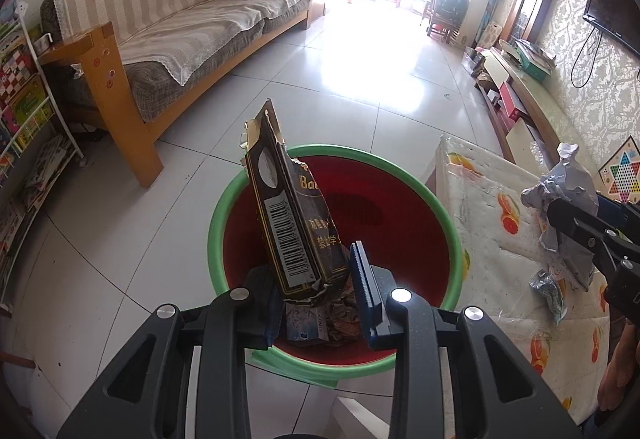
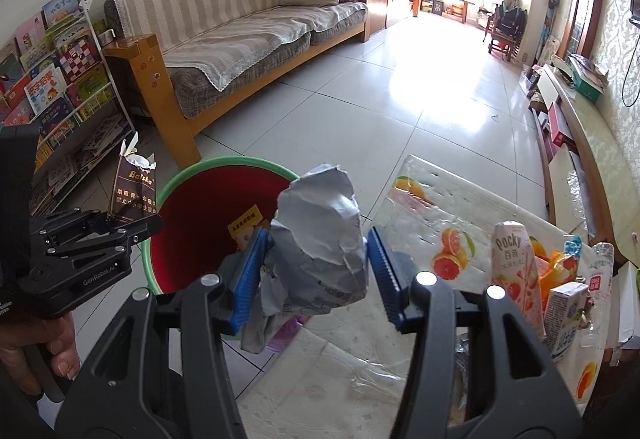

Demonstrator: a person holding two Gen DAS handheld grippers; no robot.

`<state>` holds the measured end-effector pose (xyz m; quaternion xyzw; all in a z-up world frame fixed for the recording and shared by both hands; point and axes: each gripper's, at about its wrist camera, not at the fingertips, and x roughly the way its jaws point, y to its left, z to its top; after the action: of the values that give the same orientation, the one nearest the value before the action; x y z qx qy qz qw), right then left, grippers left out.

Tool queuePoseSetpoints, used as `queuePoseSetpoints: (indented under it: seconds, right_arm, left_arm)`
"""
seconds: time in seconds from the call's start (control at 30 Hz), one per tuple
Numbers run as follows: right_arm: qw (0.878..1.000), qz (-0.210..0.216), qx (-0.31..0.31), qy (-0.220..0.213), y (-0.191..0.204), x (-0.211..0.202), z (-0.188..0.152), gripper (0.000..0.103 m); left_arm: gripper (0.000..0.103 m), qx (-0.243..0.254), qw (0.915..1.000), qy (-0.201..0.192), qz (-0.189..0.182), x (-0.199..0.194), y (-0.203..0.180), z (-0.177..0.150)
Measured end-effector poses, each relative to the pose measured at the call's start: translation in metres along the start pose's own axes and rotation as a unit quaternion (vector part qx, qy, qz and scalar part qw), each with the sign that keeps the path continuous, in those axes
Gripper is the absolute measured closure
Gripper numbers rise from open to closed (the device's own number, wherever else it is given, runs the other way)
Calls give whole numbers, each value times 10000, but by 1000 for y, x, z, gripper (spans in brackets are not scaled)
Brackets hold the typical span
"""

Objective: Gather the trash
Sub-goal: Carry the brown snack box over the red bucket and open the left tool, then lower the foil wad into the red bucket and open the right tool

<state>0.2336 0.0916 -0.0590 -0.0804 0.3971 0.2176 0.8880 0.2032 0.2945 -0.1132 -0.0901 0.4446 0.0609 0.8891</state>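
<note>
1. A torn dark cigarette carton (image 1: 294,217) is pinched at its lower end by the left gripper (image 1: 320,279); it stands nearly upright, leaning slightly, directly above the open mouth of the red bin (image 1: 400,207) with the green rim.
2. A crumpled grey-white paper wad (image 2: 320,239) is clamped between the blue pads of the right gripper (image 2: 316,267); it is held over the near edge of the counter (image 2: 420,191), with the bin just beyond and to the left of the gripper.
3. Trash is already seen at the bottom of the bin, below the left gripper.
4. The step in hand is judged to be the drop into the bin. It would be done well if the left jaws were spread only while the carton is centred over the opening, since its tall upper end could catch the far rim and tip out.
5. The paper wad should first be carried further left until it is fully past the rim before release; being light and bulky, it might snag on a pad.
6. Both grippers are pointed steeply downward and forward, side by side, the left one held by a hand (image 2: 36,343) seen beneath it.
7. More items to be collected lie on the counter to the right of the right gripper: a Pocky box (image 2: 516,271) and a small drink carton (image 2: 568,319).
</note>
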Motion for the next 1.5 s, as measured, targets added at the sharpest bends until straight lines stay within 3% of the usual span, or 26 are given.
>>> queuePoseSetpoints:
  seconds: [0.37, 0.4, 0.43, 0.47, 0.57, 0.7, 1.43, 1.5]
  right_arm:
    - [10000, -37, -73, 4, 7, 11, 10, 53]
    - [10000, -52, -69, 5, 7, 12, 10, 53]
    - [10000, -58, -61, 5, 6, 11, 9, 53]
    - [10000, -65, -59, 1, 6, 11, 10, 53]
    - [10000, -70, -65, -8, 6, 12, 11, 53]
    - [9999, -31, -103, -6, 8, 14, 13, 53]
    - [9955, 683, -651, 85, 122, 58, 31, 53]
    - [9957, 665, -640, 61, 125, 60, 33, 44]
  left_arm:
    - [73, 24, 9999, 26, -99, 9, -1, 6]
    - [65, 48, 9999, 49, -110, 11, -2, 7]
    - [47, 67, 9999, 29, -95, 11, -4, 7]
    - [40, 73, 9999, -23, -76, 11, -4, 7]
    - [34, 49, 10000, -47, -27, 11, -4, 8]
    - [19, -54, 9999, -113, 113, 7, 6, 7]
    - [17, -764, 9922, -192, 967, -29, 127, -19]
    - [17, -821, 9916, -196, 984, -29, 132, -20]
